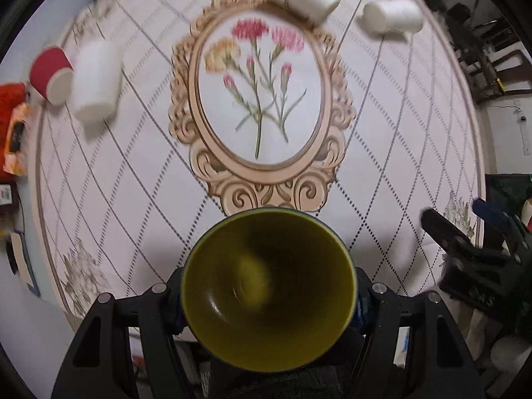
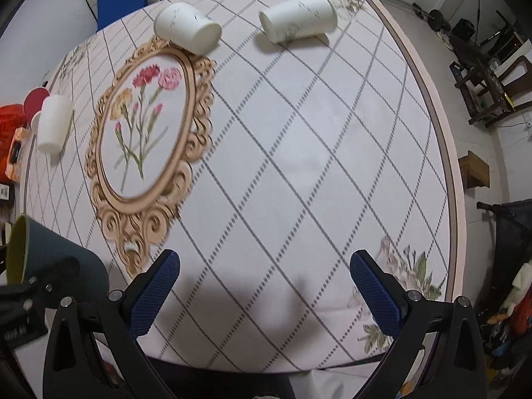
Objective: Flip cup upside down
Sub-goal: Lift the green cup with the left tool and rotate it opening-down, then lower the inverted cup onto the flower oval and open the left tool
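My left gripper (image 1: 269, 302) is shut on a dark cup with a yellow-green inside (image 1: 269, 292). The cup's mouth faces the left wrist camera and hides the fingertips. It is held in the air above the near edge of the table. The right wrist view shows the same cup (image 2: 50, 259) from the side at far left, tilted, with the left gripper (image 2: 36, 286) around it. My right gripper (image 2: 266, 292) is open and empty over the table's near part, its blue pads (image 2: 153, 296) wide apart; it also shows in the left wrist view (image 1: 465, 229).
The table (image 2: 299, 133) has a checked cloth with a flower oval (image 2: 146, 123). Two white cups (image 2: 188, 28) (image 2: 299, 16) lie on their sides at the far end. At the left edge another white cup (image 2: 53, 123) stands beside a red cup (image 2: 33, 103). Chairs stand at right.
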Demonstrator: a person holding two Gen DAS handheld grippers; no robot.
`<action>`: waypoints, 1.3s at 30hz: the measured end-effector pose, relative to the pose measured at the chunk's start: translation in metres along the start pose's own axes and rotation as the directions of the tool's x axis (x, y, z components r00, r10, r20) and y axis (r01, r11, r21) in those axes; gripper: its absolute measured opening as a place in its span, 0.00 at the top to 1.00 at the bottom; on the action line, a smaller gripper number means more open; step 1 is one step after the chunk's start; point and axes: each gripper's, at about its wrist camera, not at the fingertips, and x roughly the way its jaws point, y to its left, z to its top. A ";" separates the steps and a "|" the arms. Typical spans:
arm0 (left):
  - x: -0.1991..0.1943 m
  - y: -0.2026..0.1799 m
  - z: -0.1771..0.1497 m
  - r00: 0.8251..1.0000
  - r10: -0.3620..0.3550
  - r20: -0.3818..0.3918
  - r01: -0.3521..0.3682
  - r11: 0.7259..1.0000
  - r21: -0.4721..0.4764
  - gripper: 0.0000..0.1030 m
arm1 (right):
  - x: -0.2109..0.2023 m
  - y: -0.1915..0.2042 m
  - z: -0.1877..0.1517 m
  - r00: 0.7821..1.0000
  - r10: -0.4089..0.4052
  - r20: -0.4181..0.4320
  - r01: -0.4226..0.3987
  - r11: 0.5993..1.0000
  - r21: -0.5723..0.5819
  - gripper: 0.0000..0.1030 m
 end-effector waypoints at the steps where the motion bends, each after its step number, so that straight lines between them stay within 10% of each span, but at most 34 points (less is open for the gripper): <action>1: 0.007 -0.001 0.005 1.000 -0.007 -0.026 0.007 1.000 0.001 0.34 | 0.000 -0.003 -0.003 1.000 -0.001 -0.004 0.001 1.000 0.002 0.00; 10: 0.046 -0.002 0.051 0.991 -0.021 -0.133 0.016 0.999 -0.039 0.34 | -0.003 -0.031 0.001 1.000 -0.015 -0.010 0.015 0.998 0.056 0.00; 39: 0.053 -0.014 0.129 0.998 0.035 -0.046 -0.037 0.999 -0.036 0.34 | 0.004 -0.032 0.050 0.999 -0.038 -0.006 0.038 0.996 0.086 0.00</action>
